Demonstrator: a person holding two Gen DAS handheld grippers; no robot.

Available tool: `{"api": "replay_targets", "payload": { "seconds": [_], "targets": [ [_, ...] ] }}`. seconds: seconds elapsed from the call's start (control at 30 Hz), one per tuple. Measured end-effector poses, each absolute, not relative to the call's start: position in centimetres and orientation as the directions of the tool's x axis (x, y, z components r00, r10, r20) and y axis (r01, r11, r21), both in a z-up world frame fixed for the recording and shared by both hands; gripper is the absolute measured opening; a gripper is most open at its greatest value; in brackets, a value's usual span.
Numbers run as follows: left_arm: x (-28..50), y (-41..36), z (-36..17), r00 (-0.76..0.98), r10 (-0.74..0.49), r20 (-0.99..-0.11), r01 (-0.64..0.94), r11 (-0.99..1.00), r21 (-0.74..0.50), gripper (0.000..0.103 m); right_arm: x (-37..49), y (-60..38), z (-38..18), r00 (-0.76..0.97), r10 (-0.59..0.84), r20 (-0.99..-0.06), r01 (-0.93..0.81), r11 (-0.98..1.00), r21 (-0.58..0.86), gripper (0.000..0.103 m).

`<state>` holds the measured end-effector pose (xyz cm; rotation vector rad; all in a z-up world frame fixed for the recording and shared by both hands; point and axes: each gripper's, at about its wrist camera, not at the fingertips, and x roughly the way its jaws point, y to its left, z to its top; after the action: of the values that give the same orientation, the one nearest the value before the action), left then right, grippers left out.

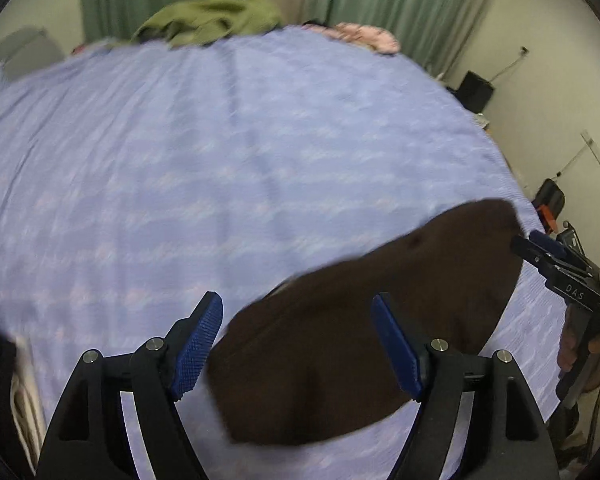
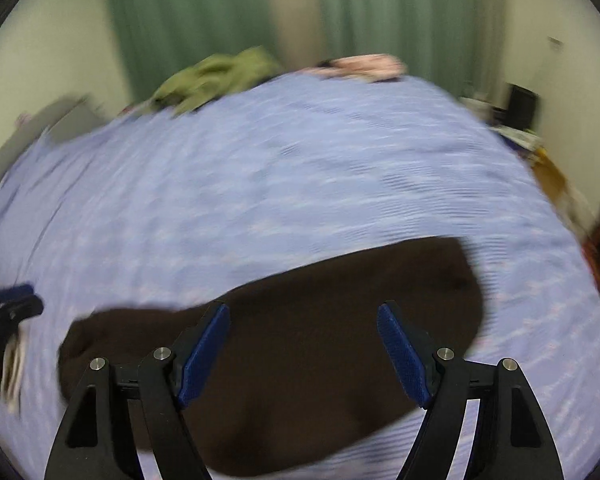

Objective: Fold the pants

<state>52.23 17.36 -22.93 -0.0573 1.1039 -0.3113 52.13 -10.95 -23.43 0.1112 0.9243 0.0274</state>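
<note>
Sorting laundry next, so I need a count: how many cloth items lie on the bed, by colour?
Dark brown: 1, the pants near the front edge of the bed sheet.
Olive green: 1, a crumpled garment at the far edge.
Pink: 1, a cloth item at the far edge, too blurred to identify.
Total: 3

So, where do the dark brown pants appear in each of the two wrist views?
Left wrist view: the dark brown pants lie lower right on the blue bedsheet, running under the right finger toward the right gripper.
Right wrist view: the pants fill the lower centre, beneath both open fingers.
Shared landmark: the green garment at the bed's far edge.
</note>
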Motion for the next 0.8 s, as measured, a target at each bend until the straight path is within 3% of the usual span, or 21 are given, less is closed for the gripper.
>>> {"api": "replay_targets", "payload": {
  "seconds": [0.17, 0.4, 0.53, 0.8],
  "targets": [
    [51.8, 21.5, -27.2, 0.344, -0.347, -0.873, 0.131, 0.938, -0.321, 0.073, 51.9, -3.7, -26.1, 0.548, 0.184, -0.816, -0.156, 0.981, 0.116, 0.077],
    [54.1, 21.5, -32.8, 0.278, -0.403, -0.872, 0.01, 0.909, -0.417, 0.068, 52.3, -2.1, -28.1, 0.499, 0.204, -0.842, -0.156, 0.977, 0.144, 0.077],
    [53.9, 21.0, -34.2, 0.279, -0.374, -0.885, -0.053, 0.914, -0.403, 0.036, 52.9, -2.8, -28.6, 0.492, 0.183, -0.851, -0.129, 0.982, 0.137, 0.077],
    [51.5, 22.3, -30.3, 0.426, -0.305, -0.852, -0.105, 0.919, -0.381, 0.032, 55.8, -3.1, -30.4, 0.498, 0.172, -0.85, -0.127, 0.984, 0.125, 0.077]
  ]
}}
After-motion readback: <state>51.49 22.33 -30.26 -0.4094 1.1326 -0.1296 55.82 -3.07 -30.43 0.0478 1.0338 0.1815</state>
